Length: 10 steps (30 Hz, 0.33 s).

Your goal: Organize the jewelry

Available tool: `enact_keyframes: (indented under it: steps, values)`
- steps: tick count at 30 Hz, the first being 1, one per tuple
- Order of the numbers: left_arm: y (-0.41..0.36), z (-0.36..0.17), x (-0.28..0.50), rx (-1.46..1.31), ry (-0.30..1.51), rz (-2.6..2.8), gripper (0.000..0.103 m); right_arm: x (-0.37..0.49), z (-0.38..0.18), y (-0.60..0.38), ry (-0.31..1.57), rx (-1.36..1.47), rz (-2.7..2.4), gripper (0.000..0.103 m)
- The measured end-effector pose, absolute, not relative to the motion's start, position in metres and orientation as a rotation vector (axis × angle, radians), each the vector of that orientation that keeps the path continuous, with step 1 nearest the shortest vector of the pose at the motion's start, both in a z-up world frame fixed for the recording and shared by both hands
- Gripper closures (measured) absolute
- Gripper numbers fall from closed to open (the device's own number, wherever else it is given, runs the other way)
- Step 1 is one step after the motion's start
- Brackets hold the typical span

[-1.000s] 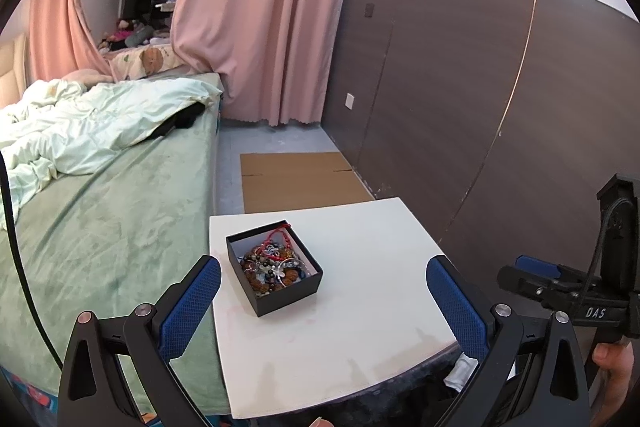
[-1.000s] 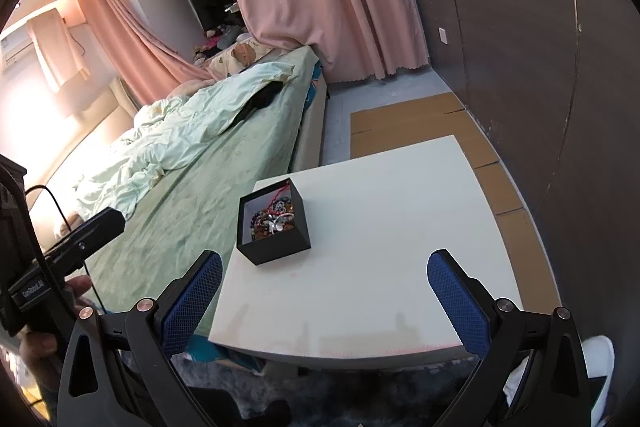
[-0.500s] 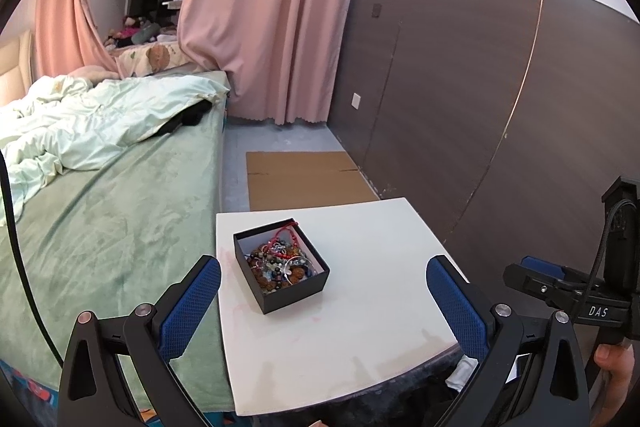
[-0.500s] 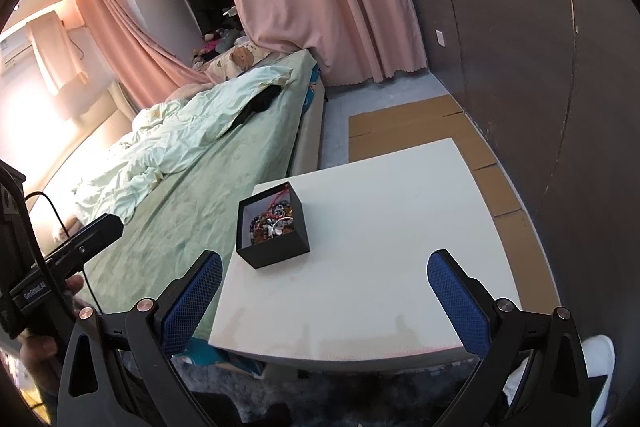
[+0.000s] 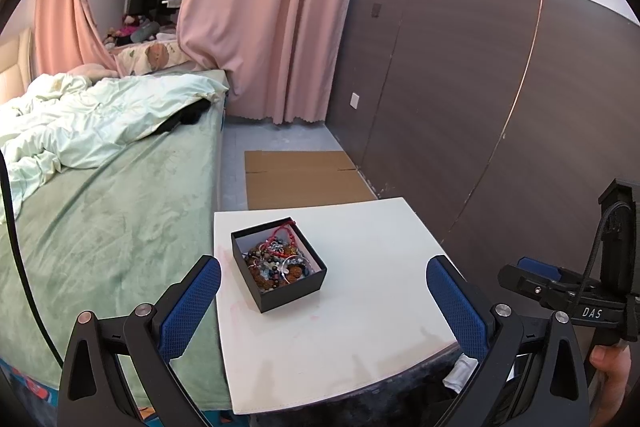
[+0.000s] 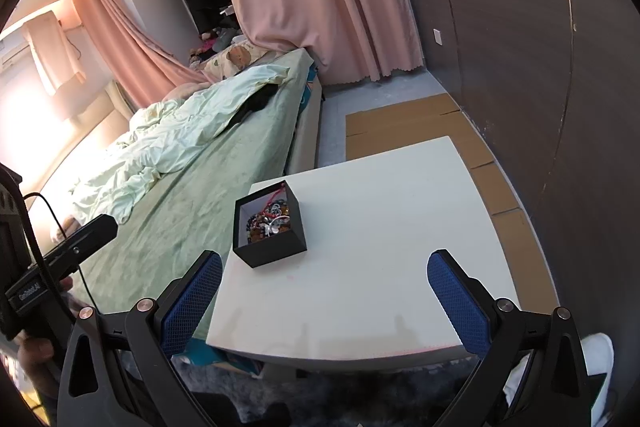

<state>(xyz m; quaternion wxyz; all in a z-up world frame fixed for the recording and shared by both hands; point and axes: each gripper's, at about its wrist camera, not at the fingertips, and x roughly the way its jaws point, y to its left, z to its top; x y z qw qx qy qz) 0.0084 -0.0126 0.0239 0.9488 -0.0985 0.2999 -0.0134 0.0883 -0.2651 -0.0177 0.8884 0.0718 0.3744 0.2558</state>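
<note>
A small black open box (image 5: 279, 263) stands on the left part of a white table (image 5: 360, 327). It holds a tangle of bead bracelets and a red cord piece (image 5: 276, 259). The box also shows in the right wrist view (image 6: 269, 224), with the jewelry (image 6: 269, 219) inside. My left gripper (image 5: 323, 301) is open and empty, held back from the table's near edge, with the box ahead of its left finger. My right gripper (image 6: 325, 299) is open and empty, above the table's near edge, the box ahead to its left.
A bed with a green sheet (image 5: 100, 211) and rumpled pale quilt (image 5: 92, 123) runs along the table's left. Flat cardboard (image 5: 300, 179) lies on the floor behind the table. A dark panelled wall (image 5: 480, 107) stands to the right. Pink curtains (image 5: 272, 27) hang at the back.
Both views have shifted slightly; the table and box sit a little higher and further right in the left wrist view. The box and jewelry have not moved. Both grippers stay open.
</note>
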Motion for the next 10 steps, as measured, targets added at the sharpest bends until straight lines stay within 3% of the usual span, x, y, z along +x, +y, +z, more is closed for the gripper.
enact_keyframes:
  steps: [10]
  values:
    - [-0.0095,0.0220,0.0095,-0.205,0.607,-0.029,0.000,0.0894,-0.0217,-0.2638,0.775,0.149,0.529,0.000]
